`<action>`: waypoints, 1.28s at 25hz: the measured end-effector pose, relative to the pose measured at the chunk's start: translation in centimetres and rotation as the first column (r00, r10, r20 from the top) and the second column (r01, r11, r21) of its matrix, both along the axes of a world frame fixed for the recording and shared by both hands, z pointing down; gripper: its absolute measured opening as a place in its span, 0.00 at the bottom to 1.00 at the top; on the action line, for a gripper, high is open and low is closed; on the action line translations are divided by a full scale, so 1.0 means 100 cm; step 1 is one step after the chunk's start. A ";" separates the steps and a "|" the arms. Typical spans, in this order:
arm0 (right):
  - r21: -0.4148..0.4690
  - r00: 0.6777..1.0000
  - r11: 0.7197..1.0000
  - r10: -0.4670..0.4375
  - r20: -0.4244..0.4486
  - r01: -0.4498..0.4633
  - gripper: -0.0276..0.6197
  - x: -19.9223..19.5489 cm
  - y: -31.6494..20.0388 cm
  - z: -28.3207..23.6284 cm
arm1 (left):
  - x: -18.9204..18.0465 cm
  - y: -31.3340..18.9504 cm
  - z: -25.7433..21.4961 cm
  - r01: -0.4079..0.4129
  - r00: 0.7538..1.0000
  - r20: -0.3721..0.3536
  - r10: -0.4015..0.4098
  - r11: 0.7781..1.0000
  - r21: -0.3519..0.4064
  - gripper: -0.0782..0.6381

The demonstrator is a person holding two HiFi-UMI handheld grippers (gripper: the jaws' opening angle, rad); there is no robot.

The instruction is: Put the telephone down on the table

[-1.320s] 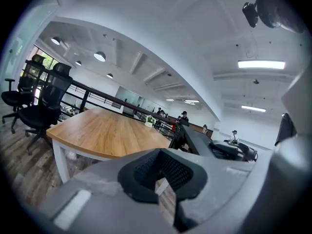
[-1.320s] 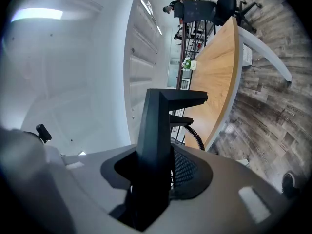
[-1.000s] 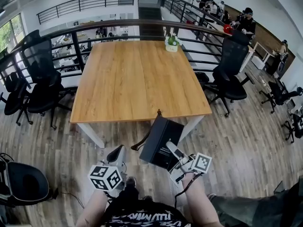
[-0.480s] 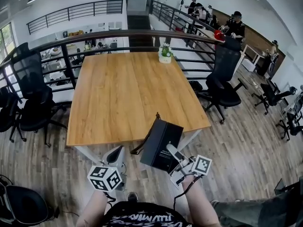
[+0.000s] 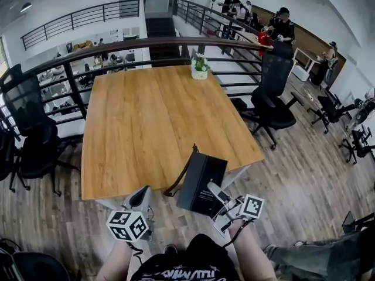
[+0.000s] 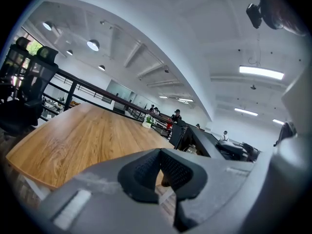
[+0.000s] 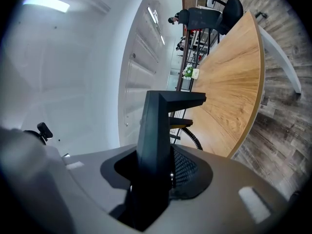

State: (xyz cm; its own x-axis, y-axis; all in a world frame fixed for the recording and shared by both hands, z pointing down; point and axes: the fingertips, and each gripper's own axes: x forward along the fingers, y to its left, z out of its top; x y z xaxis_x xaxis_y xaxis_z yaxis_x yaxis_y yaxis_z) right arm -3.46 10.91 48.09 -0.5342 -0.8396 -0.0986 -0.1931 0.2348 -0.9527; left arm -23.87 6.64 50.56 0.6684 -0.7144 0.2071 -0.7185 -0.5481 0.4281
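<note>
A black telephone [image 5: 200, 182] with a curly cord [image 5: 177, 179] hanging off its left side is held upright over the floor, just short of the wooden table's [image 5: 146, 122] near edge. My right gripper [image 5: 220, 198] is shut on the telephone's lower end. In the right gripper view the dark body [image 7: 155, 130] stands between the pads, with the table [image 7: 234, 87] ahead. My left gripper [image 5: 139, 199] is to the telephone's left at the table's near edge. Its pads [image 6: 146, 167] meet with nothing between them.
A small potted plant [image 5: 199, 68] stands at the table's far edge. Black office chairs flank the table at the right [image 5: 270, 101] and left [image 5: 29, 136]. A dark railing [image 5: 117, 44] runs behind the table. People [image 5: 281, 22] stand far back right. The floor [image 5: 304, 174] is wood plank.
Both grippers have come forward to the table's near edge, with the telephone still in the right one. The table now sits closer and lower in the head view.
</note>
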 end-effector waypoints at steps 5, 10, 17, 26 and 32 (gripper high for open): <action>-0.014 1.000 1.000 0.013 0.009 -0.013 0.29 0.014 -0.018 0.007 | 0.017 -0.021 0.005 -0.025 0.999 0.023 0.025 1.000 0.001 0.11; -0.012 1.000 1.000 -0.002 0.027 0.002 0.29 0.041 -0.058 0.014 | 0.043 -0.054 0.010 -0.019 0.999 0.040 0.019 1.000 -0.007 0.11; -0.007 1.000 1.000 -0.031 0.003 0.031 0.29 0.088 -0.138 0.012 | 0.088 -0.118 0.010 0.012 0.999 0.053 -0.010 0.999 -0.032 0.11; -0.004 0.998 0.998 -0.056 0.016 0.056 0.29 0.156 -0.229 0.015 | 0.138 -0.198 0.015 0.075 0.995 0.068 -0.072 0.997 -0.036 0.11; -0.002 0.994 0.994 -0.108 -0.006 0.108 0.29 0.176 -0.285 -0.003 | 0.155 -0.239 -0.003 0.117 0.991 0.077 -0.114 0.992 -0.042 0.11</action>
State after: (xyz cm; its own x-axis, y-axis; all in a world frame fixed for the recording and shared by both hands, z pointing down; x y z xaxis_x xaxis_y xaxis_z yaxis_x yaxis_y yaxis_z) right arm 14.19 -17.55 47.83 -0.6223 -0.7772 -0.0940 -0.1725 0.2532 -0.9519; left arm -8.34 -17.25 50.24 0.5635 -0.7743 0.2880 -0.8066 -0.4405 0.3941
